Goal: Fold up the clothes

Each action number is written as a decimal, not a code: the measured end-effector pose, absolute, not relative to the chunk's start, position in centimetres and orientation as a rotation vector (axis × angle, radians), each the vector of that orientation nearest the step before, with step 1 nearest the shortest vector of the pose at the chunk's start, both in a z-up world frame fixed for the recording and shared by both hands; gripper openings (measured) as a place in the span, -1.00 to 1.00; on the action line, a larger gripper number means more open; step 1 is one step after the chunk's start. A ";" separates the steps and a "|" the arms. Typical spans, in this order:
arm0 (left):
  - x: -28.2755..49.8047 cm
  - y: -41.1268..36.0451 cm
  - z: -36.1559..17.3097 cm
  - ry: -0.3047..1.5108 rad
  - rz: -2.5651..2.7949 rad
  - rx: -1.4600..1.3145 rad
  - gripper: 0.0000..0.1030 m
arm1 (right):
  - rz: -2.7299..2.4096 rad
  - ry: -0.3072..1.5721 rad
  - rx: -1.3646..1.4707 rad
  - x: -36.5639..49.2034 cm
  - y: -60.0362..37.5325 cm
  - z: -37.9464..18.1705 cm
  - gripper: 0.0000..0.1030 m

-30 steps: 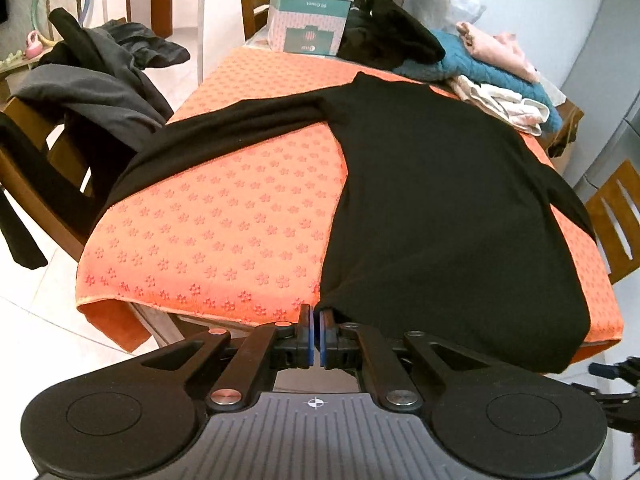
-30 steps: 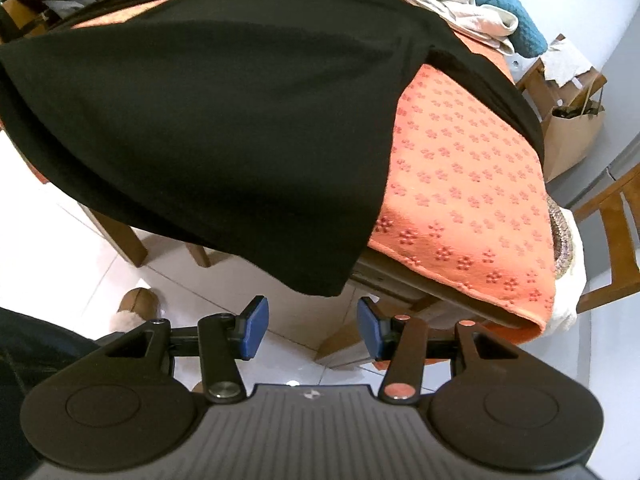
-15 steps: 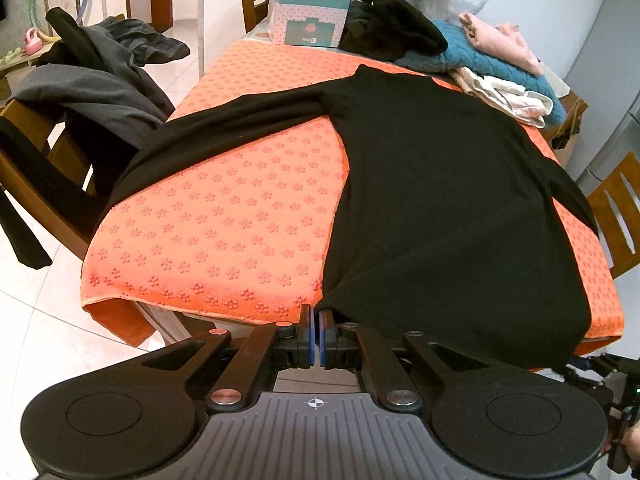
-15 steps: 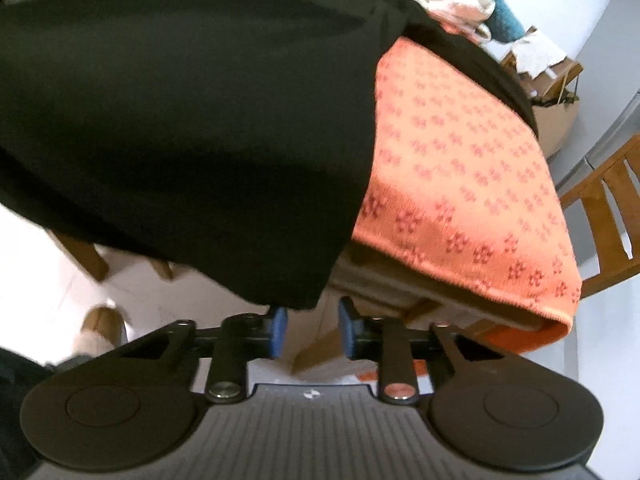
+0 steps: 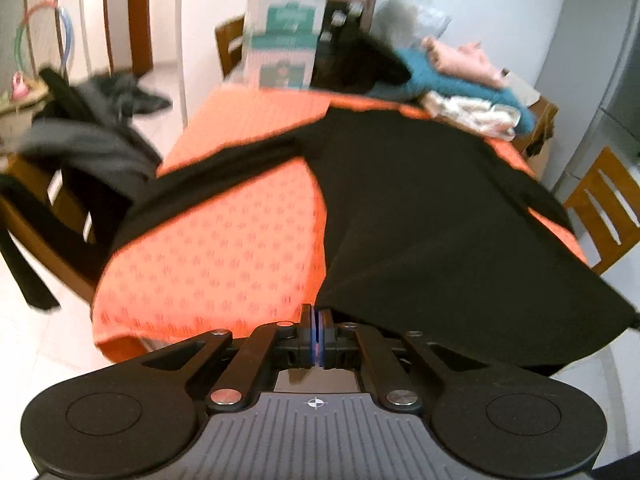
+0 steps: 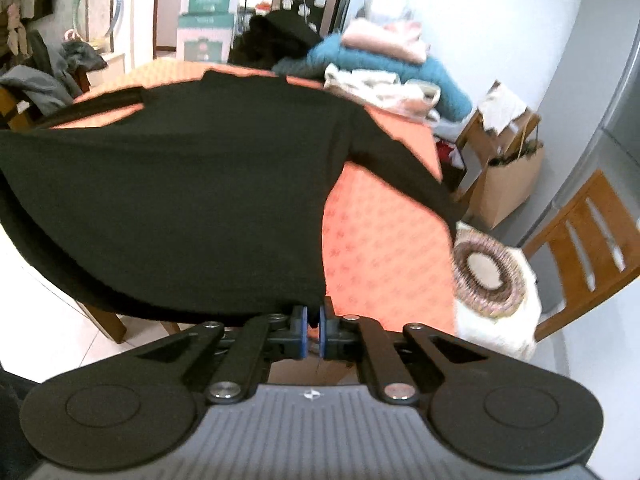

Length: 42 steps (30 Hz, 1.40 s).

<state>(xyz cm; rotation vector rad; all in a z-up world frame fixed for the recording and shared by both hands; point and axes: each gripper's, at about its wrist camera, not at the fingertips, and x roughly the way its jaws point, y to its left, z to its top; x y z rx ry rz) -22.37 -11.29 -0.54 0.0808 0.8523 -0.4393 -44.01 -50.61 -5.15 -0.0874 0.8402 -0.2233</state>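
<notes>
Orange table (image 5: 208, 248), one black top (image 5: 420, 208), two claws

Your left gripper (image 5: 316, 322) points forward and steeply down, its two blue-faced pads pressed together with only a thin seam between them — they pinch the near hem corner of the black garment (image 5: 432, 208), which rises taut from the fingertips. Your right gripper (image 6: 314, 320) sits at much the same downward tilt; its jaws have just been closing, and now the pads stand nearly together with the garment's other hem corner caught between them — the cloth drapes straight off the tips. Both linkage arms are folded inward toward the centre line, symmetric on each tool. Neither of your hands shows in either wrist view.
</notes>
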 end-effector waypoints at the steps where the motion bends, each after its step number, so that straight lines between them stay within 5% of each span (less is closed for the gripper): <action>1: -22.7 -11.2 0.3 0.825 -0.440 0.080 -0.93 | -0.224 0.841 -0.101 -44.1 -50.7 -3.9 -0.89; 5: -23.9 -10.3 1.5 0.776 -0.399 0.039 -0.93 | -0.187 0.912 -0.187 -44.3 -50.4 -1.4 -0.89; 27: -24.9 -6.4 -10.3 1.111 -0.300 0.094 -0.78 | -0.052 1.212 -0.239 -45.5 -49.3 -9.6 -0.83; 42: -16.1 -8.7 -5.1 0.944 -0.247 0.075 -0.05 | -0.064 1.092 -0.059 -39.3 -54.2 -5.5 -0.50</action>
